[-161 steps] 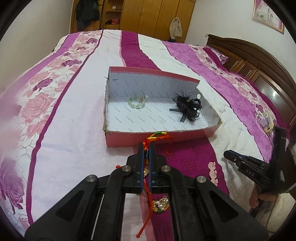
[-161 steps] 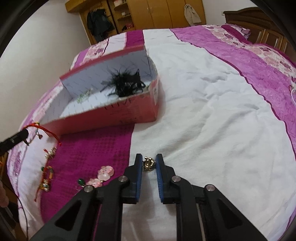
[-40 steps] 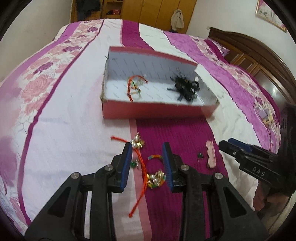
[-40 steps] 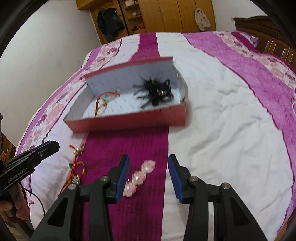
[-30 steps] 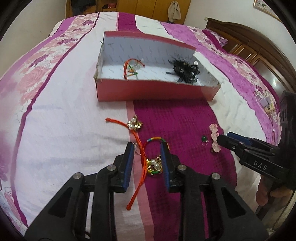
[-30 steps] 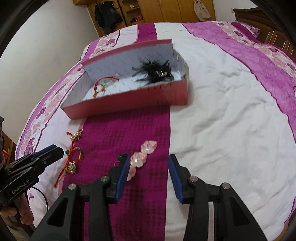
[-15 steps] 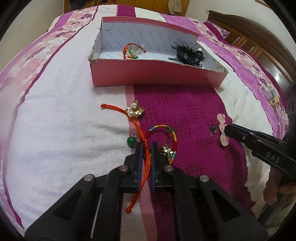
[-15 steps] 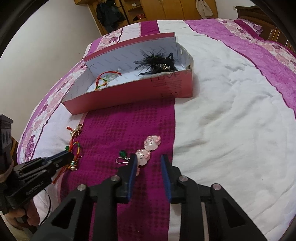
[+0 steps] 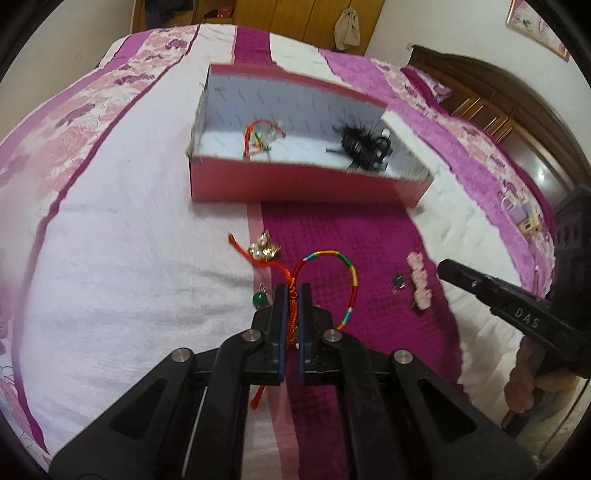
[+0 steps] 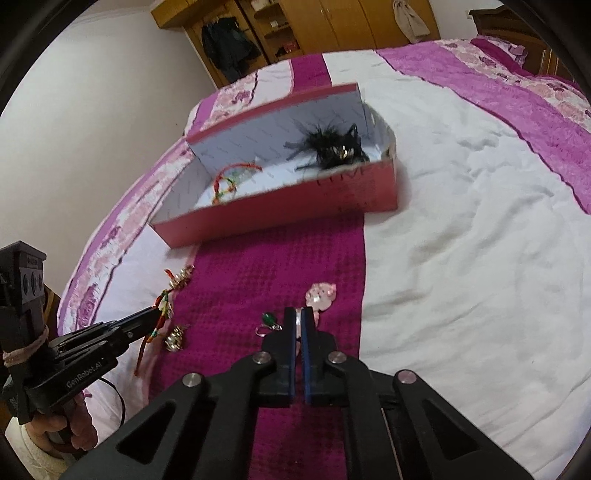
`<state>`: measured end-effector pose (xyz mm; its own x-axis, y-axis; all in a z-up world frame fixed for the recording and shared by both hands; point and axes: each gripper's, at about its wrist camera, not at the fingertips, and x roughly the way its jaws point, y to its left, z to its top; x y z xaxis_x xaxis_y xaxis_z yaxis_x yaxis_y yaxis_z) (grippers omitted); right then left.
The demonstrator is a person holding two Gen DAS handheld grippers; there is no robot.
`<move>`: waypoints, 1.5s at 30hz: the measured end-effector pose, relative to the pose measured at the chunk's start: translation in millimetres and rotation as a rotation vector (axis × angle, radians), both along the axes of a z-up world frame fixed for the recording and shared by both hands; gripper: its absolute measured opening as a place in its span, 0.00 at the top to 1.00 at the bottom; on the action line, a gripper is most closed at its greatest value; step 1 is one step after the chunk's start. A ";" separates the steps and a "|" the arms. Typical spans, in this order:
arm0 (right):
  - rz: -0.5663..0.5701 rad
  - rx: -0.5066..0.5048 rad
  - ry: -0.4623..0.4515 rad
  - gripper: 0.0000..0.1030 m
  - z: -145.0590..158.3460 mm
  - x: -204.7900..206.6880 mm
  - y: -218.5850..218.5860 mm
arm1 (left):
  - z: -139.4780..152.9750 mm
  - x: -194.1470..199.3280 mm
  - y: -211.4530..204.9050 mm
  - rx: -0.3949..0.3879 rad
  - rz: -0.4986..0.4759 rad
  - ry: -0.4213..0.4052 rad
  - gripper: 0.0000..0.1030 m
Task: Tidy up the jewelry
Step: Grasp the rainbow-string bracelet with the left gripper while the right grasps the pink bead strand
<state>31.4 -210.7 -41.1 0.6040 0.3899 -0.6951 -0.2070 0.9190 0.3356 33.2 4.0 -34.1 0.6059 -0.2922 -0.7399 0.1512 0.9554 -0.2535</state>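
Observation:
My left gripper (image 9: 294,288) is shut on the red cord of a multicoloured braided bracelet (image 9: 347,269) lying on the magenta stripe of the bed. A red cord with a pearl charm (image 9: 263,249) and a green bead (image 9: 259,300) lie just left of it. My right gripper (image 10: 299,312) is shut on the near end of a pink shell bracelet (image 10: 322,293), also seen in the left wrist view (image 9: 419,280). The pink box (image 9: 295,184) holds a red cord bracelet (image 9: 258,136) and a black feather piece (image 9: 364,146).
A green bead earring (image 10: 269,319) lies left of my right gripper, and it also shows in the left wrist view (image 9: 398,282). A gold charm (image 10: 174,338) lies near the left gripper's tip. A wooden headboard (image 9: 517,110) and wardrobe (image 10: 314,26) stand beyond the bed.
Both grippers came down over the jewelry and closed: the left on the braided bracelet's red cord, the right on the pink shell bracelet.

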 end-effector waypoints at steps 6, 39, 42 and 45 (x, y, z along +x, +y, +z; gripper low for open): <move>0.005 -0.001 -0.003 0.95 4.5 -1.0 -0.2 | 12.8 -1.4 -0.9 -0.003 0.008 -0.041 1.00; -0.063 0.061 -0.020 0.80 15.0 15.3 -1.5 | 29.6 0.5 7.4 -0.008 0.049 -0.110 1.00; -0.057 0.034 -0.096 0.80 28.1 12.6 3.4 | 34.7 4.0 6.1 -0.004 0.055 -0.142 1.00; -0.055 0.013 -0.165 0.80 38.4 12.9 8.9 | 39.8 10.1 4.8 -0.003 0.066 -0.181 1.00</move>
<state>44.3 -201.9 -2.7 0.7304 0.3612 -0.5796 -0.2097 0.9263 0.3130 43.3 8.8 5.8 0.7471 -0.2496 -0.6161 0.1319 0.9641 -0.2306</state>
